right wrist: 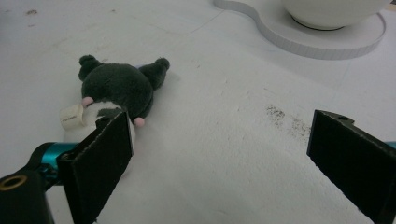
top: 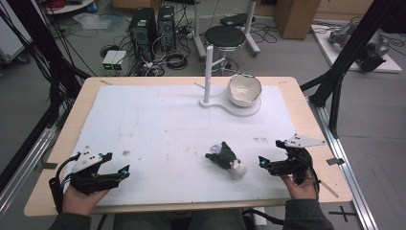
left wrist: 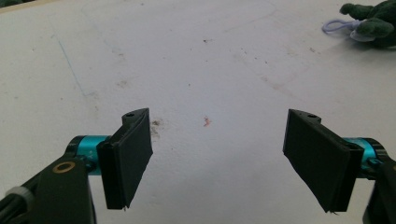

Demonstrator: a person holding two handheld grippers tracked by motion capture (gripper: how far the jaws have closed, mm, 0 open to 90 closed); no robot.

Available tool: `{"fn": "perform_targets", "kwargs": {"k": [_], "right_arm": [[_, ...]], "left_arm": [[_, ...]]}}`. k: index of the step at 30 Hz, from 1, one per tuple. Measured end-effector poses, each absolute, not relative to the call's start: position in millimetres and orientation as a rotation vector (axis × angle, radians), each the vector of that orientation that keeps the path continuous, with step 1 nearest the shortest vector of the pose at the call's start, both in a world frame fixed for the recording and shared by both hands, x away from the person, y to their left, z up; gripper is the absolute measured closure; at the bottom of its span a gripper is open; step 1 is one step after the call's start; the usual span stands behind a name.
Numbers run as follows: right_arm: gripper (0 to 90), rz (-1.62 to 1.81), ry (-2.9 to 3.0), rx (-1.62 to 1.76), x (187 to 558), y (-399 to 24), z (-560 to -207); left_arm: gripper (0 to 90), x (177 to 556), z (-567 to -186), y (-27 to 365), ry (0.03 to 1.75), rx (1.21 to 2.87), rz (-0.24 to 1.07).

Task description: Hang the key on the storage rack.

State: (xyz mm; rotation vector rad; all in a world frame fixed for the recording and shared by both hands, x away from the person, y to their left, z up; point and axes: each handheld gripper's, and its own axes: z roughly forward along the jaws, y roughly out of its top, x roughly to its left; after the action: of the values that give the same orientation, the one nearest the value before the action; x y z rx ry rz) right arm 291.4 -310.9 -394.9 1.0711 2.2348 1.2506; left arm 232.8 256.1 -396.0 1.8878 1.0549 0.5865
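Right claw [top: 266, 164] rests low on the bench [top: 57, 143], jaws wide apart and empty, plush toy [top: 226, 159] just beyond its left jaw, likely staged for a grab; left claw [top: 121, 173], likewise spread, idles well apart.

The person's left hand [top: 79, 195] holds the black two-jaw left gripper [top: 125, 170] low over the tabletop near its front left corner, its jaws spread wide apart with nothing between them, the grey three-cornered plate on top. The right hand [top: 300, 184] holds the matching right gripper [top: 262, 162] near the front right corner, pointing inward along the front edge, its jaws likewise wide apart and empty. Both forearms, in dark sleeves, enter over the front edge.
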Motion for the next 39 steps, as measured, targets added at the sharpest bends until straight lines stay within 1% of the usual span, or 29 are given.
{"fn": "perform_targets", "kwargs": {"k": [23,39], "right_arm": [[5.9,1.241,2.253,1.053,290.6,-308.0,-393.9],[5.9,1.229,2.268,1.023,290.7,-300.1,-385.8]], "left_arm": [[23.9,232.7,-395.0,253.6,1.045,1.887,0.586],[22.0,233.6,-395.0,252.5,1.045,1.884,0.58]]}}
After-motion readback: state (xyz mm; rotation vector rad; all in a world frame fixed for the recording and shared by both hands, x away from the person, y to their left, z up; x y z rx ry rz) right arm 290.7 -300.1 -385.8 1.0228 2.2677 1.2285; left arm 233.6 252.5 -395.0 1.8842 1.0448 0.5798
